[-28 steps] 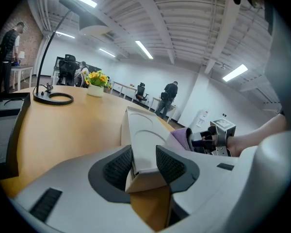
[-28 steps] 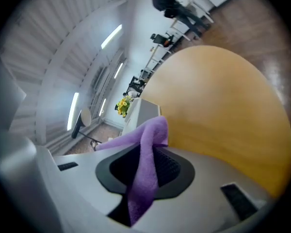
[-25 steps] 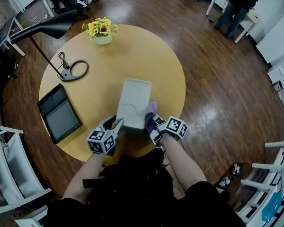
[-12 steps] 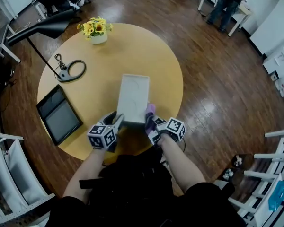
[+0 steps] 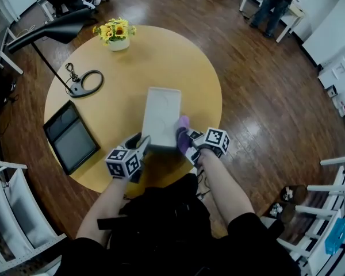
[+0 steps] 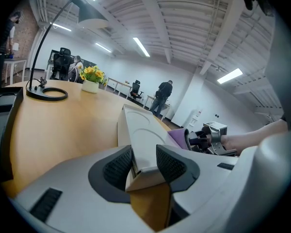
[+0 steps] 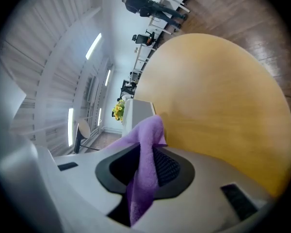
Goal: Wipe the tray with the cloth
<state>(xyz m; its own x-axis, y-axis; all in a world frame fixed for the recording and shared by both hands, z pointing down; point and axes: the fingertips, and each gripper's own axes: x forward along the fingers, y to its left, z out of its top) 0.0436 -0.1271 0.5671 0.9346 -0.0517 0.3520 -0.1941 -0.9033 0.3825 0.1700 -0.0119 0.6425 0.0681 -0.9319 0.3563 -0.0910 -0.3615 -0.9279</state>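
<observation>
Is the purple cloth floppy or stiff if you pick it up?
Probably floppy: the purple cloth folds and droops where the right gripper pinches it. It likely weighs little, since that small pinch holds it up. It looks fuzzy, so probably not slippery.

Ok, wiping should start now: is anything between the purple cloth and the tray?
Nothing visible does. The cloth in the right gripper is at the near right edge of the tray; the left gripper clamps the near end.
</observation>
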